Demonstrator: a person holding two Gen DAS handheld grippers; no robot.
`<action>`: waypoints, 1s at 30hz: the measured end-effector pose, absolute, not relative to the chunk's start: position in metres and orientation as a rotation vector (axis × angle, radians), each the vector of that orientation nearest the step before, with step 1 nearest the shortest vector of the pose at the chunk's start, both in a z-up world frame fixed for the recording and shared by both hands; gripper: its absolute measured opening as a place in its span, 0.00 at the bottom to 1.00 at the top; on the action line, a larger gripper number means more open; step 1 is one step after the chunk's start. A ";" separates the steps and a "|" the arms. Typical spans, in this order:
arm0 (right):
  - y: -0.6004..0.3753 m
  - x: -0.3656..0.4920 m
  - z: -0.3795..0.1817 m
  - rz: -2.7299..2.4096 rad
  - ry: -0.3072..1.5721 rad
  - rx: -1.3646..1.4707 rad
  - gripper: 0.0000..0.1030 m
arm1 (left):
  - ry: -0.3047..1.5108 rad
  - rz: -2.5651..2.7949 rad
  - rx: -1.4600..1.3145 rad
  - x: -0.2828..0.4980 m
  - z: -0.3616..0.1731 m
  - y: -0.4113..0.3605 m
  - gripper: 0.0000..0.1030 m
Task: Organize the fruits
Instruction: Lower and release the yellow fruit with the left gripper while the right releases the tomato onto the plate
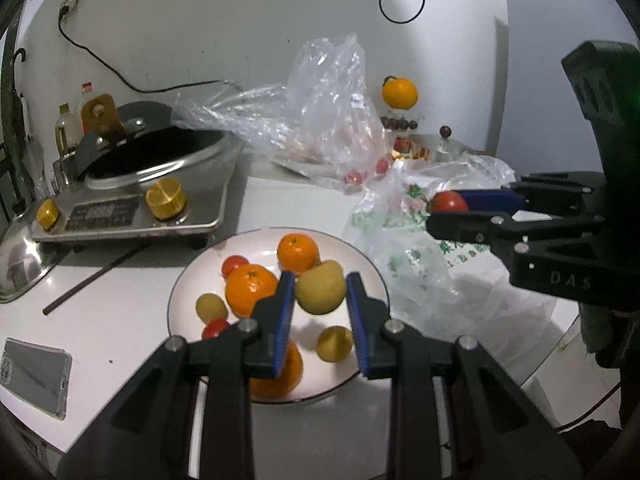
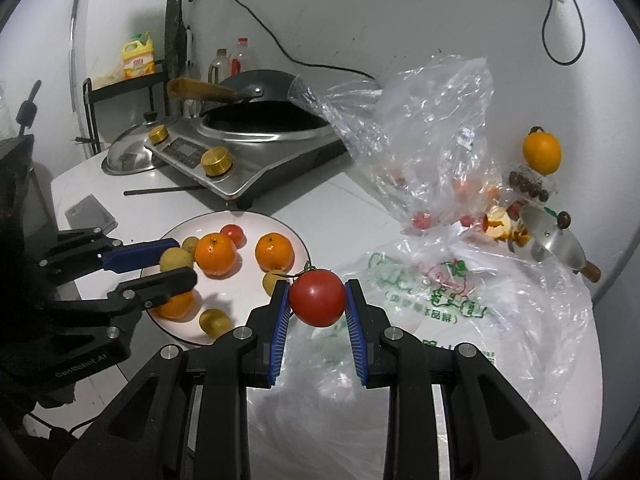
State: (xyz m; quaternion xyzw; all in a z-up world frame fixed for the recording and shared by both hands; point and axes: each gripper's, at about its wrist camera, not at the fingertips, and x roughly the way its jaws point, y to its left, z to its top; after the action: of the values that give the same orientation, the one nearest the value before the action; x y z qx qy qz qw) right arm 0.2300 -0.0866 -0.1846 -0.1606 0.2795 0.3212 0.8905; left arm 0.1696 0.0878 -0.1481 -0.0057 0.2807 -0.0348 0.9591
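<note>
A white plate point(image 1: 360, 364) on the counter holds oranges point(image 1: 297, 252), small tomatoes point(image 1: 235, 265) and yellow-green fruits point(image 1: 334, 343). My left gripper point(image 1: 320, 286) is shut on a yellow-green fruit point(image 1: 321, 288) and holds it just above the plate; it also shows in the right wrist view point(image 2: 176, 266). My right gripper point(image 2: 317, 298) is shut on a red tomato point(image 2: 317, 297) above a printed plastic bag point(image 2: 440, 304), right of the plate point(image 2: 240, 220). In the left wrist view the right gripper point(image 1: 440, 210) shows with the tomato point(image 1: 449, 201).
An induction cooker with a wok point(image 2: 256, 136) stands at the back left, a pot lid point(image 2: 128, 156) and a phone point(image 1: 34, 376) beside it. A clear bag point(image 2: 420, 140) with small tomatoes lies at the back. An orange point(image 2: 541, 152) sits on a stand at the right.
</note>
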 end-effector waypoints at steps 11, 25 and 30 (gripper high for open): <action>-0.093 0.246 -0.193 0.651 0.600 -0.323 0.29 | 0.631 -0.105 -0.022 0.196 -0.166 0.073 0.26; -0.104 0.267 -0.209 0.647 0.637 -0.295 0.29 | 0.711 -0.130 -0.050 0.219 -0.181 0.062 0.27; -0.107 0.270 -0.210 0.645 0.638 -0.289 0.29 | 0.720 -0.128 -0.060 0.223 -0.180 0.061 0.27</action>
State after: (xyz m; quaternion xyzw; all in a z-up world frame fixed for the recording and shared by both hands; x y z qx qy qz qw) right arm 0.2702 -0.1065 -0.2097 -0.1393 0.3072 0.3106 0.8887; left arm 0.2227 0.0612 -0.1804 -0.0292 0.3520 -0.0625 0.9335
